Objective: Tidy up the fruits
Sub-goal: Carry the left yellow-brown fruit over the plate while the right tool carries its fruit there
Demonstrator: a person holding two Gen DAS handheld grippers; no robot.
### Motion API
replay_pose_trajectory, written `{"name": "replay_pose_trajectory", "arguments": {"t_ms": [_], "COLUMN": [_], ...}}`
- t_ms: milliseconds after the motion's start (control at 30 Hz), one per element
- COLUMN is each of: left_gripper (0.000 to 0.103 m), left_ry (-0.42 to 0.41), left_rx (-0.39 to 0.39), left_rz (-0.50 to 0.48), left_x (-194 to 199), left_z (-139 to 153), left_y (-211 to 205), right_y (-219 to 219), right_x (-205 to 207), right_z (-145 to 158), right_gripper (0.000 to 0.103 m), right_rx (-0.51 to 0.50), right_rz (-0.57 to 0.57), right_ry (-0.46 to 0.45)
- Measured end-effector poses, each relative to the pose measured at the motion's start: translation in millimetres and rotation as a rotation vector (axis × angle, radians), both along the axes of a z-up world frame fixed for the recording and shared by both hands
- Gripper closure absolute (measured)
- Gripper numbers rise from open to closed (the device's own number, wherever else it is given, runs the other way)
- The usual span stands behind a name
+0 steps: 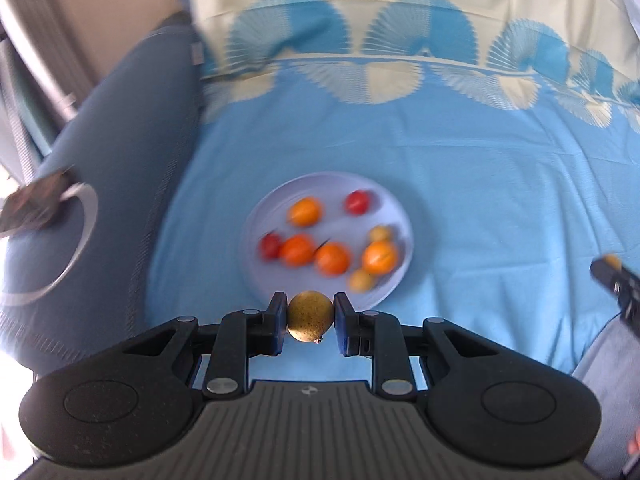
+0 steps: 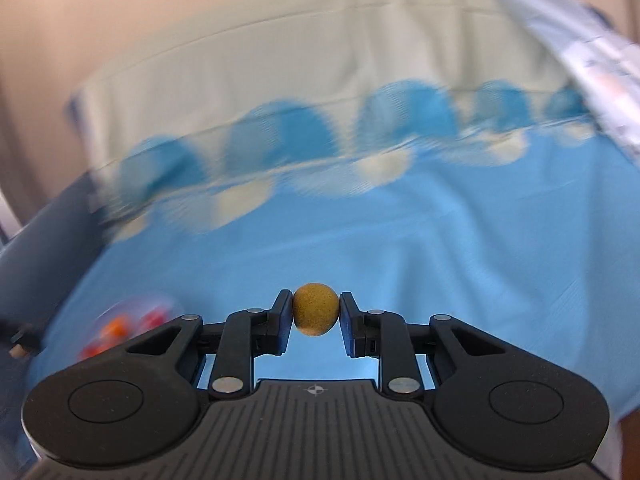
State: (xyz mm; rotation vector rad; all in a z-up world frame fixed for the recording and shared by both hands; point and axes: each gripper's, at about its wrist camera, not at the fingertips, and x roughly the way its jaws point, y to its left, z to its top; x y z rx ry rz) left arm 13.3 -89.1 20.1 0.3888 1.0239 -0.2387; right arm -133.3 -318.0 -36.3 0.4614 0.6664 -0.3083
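My left gripper (image 1: 310, 317) is shut on a round yellow-brown fruit (image 1: 310, 316) and holds it above the near rim of a pale plate (image 1: 276, 200). The plate lies on the blue cloth and holds several oranges (image 1: 332, 258), two red fruits (image 1: 357, 202) and small yellow ones (image 1: 361, 280). My right gripper (image 2: 316, 312) is shut on a second yellow-brown fruit (image 2: 316, 309) above the blue cloth. The plate shows blurred at the left of the right wrist view (image 2: 132, 320). The right gripper also shows at the right edge of the left wrist view (image 1: 616, 276).
A blue and cream patterned cloth (image 1: 480, 184) covers the surface. A dark blue cushion with a silver ring (image 1: 100, 168) lies at the left. Both views are motion-blurred.
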Motion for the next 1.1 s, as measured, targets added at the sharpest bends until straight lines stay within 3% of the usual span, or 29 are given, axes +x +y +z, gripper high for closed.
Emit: {"name": "replay_pose_trajectory", "arguments": {"t_ms": [100,433,833,1100], "left_gripper": [0.076,0.076,0.076,0.076], "left_ry": [-0.013,0.003,-0.034,-0.012], "left_rx": [-0.013,-0.113,-0.165,-0.161], "left_rz": [0.041,0.123,0.125,0.122], "left_x": [-21.8,-66.3,-75.3,-69.2], "left_z": [6.6,11.7,21.6,14.7], "left_y": [33.1,90.5,101.9,100.0], "right_y": [34.3,100.8,114.8,117.6], "right_x": [-11.0,-31.8,-38.2,-31.2], "right_z": [16.2,59.1,67.3,63.4], "right_gripper": [0.077,0.077,0.077,0.077], "right_rx": [0.028,-0.104,-0.140,-0.134], "right_rz": [0.087,0.244,0.249,0.252], "right_ry": [0.013,-0.023,-0.012,0.013]}}
